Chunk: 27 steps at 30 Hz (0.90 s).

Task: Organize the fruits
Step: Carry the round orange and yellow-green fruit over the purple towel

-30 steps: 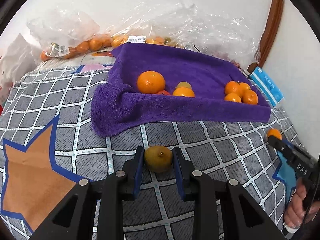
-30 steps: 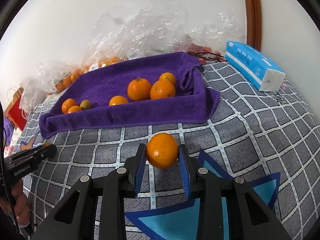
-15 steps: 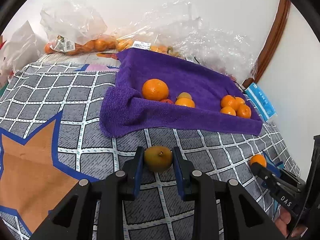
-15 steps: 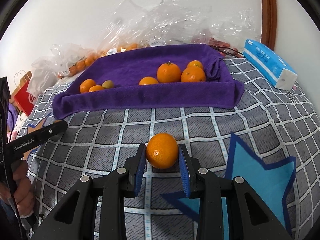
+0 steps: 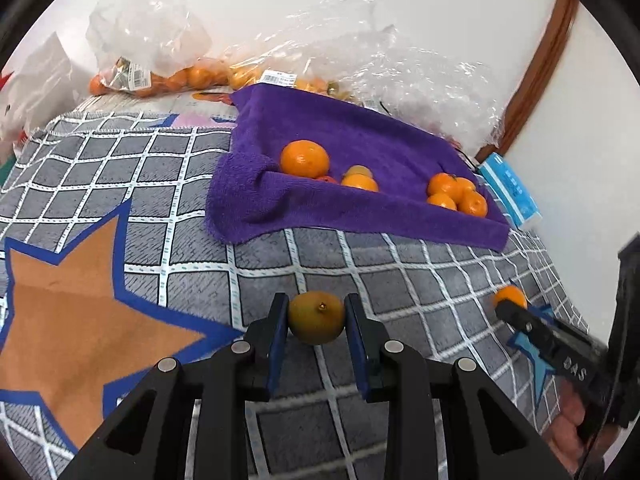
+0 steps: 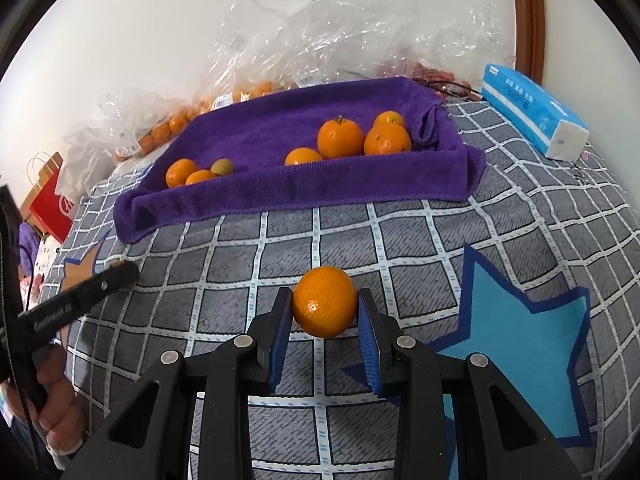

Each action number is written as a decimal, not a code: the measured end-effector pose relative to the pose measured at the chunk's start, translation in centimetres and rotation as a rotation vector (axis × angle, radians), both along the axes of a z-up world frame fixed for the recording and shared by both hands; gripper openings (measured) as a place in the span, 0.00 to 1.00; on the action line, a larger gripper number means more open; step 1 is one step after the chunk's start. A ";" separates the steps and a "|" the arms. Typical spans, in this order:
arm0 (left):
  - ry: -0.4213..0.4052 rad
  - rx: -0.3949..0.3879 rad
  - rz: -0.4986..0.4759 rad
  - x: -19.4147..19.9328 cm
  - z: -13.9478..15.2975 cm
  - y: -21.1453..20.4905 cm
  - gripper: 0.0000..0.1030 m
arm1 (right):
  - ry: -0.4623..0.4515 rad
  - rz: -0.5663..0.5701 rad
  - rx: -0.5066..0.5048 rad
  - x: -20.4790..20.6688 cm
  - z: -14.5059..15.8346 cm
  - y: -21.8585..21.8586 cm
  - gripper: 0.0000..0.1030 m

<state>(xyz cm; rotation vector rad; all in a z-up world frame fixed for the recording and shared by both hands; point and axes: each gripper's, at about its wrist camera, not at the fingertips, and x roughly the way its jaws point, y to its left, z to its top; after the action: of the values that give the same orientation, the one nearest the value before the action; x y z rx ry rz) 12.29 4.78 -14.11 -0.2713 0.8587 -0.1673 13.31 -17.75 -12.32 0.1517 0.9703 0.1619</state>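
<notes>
The left gripper (image 5: 316, 318), level and low over the grey checked blanket (image 5: 180, 184), clamps a dull greenish-yellow round citrus fruit (image 5: 316, 317) between its blue pads. The right gripper (image 6: 324, 307), likewise level, grips a bright orange round mandarin (image 6: 324, 302). Both point toward the purple towel-lined tray (image 6: 304, 196) on the far side, where orange fruits sit in two clusters, left and right
</notes>
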 end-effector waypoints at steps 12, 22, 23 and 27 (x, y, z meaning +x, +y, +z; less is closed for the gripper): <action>-0.065 -0.004 -0.004 -0.3 5.2 0.3 0.26 | -0.063 -0.010 -0.016 1.2 5.0 -0.4 0.31; -0.107 -0.013 -0.015 0.5 9.1 0.3 0.26 | -0.131 -0.010 -0.018 2.3 8.9 0.0 0.31; -0.112 -0.011 -0.014 0.5 9.3 0.3 0.26 | -0.135 -0.010 -0.015 2.4 9.1 0.0 0.31; -0.120 -0.012 -0.011 0.9 10.2 0.4 0.26 | -0.145 -0.009 -0.005 2.7 9.7 0.1 0.31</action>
<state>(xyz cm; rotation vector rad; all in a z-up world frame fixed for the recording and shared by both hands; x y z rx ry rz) 13.15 5.19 -3.87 -0.2658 0.7406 -0.1970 16.03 -17.64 -2.66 0.1374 0.8250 0.1596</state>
